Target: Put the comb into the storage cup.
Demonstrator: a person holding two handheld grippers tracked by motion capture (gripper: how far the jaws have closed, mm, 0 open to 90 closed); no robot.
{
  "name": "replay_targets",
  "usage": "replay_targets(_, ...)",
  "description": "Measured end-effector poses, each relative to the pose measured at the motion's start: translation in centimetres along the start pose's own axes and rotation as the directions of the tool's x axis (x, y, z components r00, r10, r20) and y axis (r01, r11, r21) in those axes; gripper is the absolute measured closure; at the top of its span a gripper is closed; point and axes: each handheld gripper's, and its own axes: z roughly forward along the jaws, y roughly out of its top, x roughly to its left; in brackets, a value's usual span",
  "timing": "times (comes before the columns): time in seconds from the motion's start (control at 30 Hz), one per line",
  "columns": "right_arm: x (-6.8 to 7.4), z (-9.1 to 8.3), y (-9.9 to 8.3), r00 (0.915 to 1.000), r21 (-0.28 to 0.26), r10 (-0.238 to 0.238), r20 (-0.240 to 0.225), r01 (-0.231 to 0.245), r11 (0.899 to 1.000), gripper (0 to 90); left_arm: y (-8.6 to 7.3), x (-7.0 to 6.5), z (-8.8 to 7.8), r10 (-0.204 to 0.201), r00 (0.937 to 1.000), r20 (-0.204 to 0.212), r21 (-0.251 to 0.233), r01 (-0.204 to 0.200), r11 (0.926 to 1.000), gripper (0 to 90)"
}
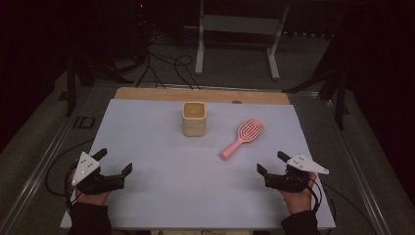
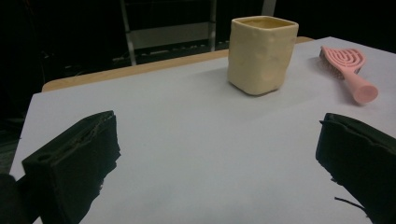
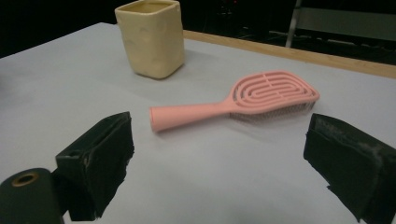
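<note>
The cup stands upright on the sheet. The brush lies flat just right of the cup, apart from it, handle toward the right gripper. Left gripper and right gripper both gape wide, holding nothing, near the sheet's front edge, well short of the cup.

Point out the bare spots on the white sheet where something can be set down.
Widest free patch: the near middle of the white sheet, between the left gripper and right gripper. The far-left stretch beside the square cream cup is bare too. Tightest: the gap between that cup and the pink plastic hairbrush.
</note>
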Motion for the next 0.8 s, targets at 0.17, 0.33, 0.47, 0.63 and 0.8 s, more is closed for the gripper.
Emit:
replay_targets(0.17,0.1,0.5,0.8,0.9997,-0.005,0.011,-0.021,-0.011,1.0,8.2,-0.1,0.1,-0.1,-0.002,1.0,-0.007,-0.008,0.002,1.0,0.1)
replay_targets(0.33,0.2,1.2,1.9,0.9994,-0.002,0.022,-0.027,-0.022,1.0,8.2,-0.1,0.1,0.0,0.003,1.0,-0.002,-0.003,-0.003,1.0,0.1)
replay_targets(0.47,0.3,1.8,2.4,0.9992,0.007,0.023,-0.032,-0.023,1.0,8.2,-0.1,0.1,0.0,0.003,1.0,0.004,0.004,-0.003,1.0,0.1)
replay_targets(0.63,0.5,2.9,3.0,0.999,0.03,0.013,-0.042,-0.012,0.999,8.3,-0.2,0.1,-0.1,-0.004,1.0,-0.001,-0.009,0.004,0.9999,0.1)
replay_targets(0.8,0.6,3.7,3.3,0.9986,0.045,0.026,-0.046,-0.024,0.999,8.3,-0.2,0.1,-0.1,-0.005,1.0,-0.004,-0.009,0.005,0.9999,0.1)
